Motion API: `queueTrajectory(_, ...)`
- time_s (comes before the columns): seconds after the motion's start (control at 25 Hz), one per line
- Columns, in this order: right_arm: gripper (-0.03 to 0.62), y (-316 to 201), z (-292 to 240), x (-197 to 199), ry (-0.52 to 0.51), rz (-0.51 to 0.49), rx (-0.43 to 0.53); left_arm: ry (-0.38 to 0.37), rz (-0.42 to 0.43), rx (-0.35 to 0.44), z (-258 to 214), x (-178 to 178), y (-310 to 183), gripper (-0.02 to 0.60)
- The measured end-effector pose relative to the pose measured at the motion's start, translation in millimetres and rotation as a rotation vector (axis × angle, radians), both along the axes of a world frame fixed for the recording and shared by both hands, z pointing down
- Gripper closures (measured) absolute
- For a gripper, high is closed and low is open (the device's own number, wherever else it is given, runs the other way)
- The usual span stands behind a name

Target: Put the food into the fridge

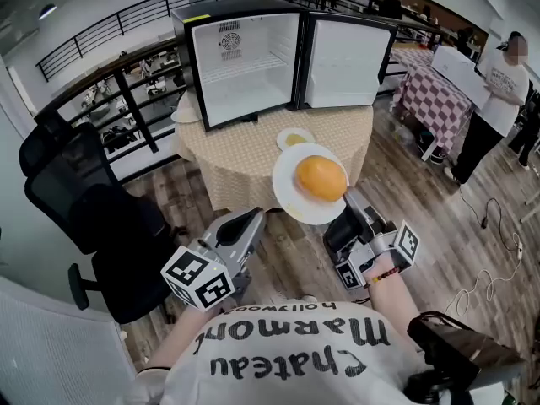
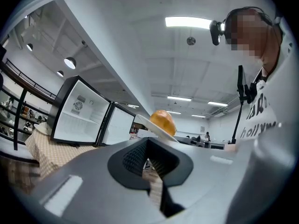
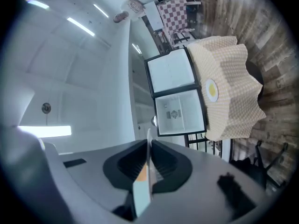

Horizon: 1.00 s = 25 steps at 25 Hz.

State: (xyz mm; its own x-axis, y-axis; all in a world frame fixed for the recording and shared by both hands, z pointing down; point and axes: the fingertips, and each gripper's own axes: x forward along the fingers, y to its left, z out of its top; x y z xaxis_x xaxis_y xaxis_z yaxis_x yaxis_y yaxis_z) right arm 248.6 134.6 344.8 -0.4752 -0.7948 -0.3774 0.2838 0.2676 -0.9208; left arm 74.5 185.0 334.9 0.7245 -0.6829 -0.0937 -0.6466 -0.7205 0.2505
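Observation:
A white plate carrying an orange bun hangs in the air in front of the table, held by its near rim in my right gripper, which is shut on it; the plate's edge shows between the jaws in the right gripper view. The black mini fridge stands on the round table with its door swung wide and its white inside bare. My left gripper is lower left of the plate, shut and holding nothing; the bun shows beyond its tips.
A small white plate with yellow food lies on the beige tablecloth in front of the fridge. A black office chair stands at the left. A railing runs behind the table. A person stands at the far right beside a checkered table.

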Motion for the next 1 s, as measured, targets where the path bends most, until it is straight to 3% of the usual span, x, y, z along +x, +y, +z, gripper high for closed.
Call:
queueTrajectory(0.24, 0.563, -5, 4, -39, -0.044, -0.074, -0.019, -0.04, 0.029, 0.03, -7, -4, -1, 0.574)
queueTrajectory(0.48, 0.563, -34, 7, -74, -0.051, -0.148, -0.028, -0.039, -0.054, 0.021, -2, -39, -14, 0.574)
queueTrajectory(0.72, 0.565, -96, 0, -108, -0.075, -0.202, 0.001, -0.065, -0.144, 0.027, 3, -79, -49, 0.574)
queueTrajectory(1.0, 0.563, -188, -10, -138, -0.075, -0.264, 0.014, -0.083, -0.234, 0.029, -9, -109, -128, 0.574)
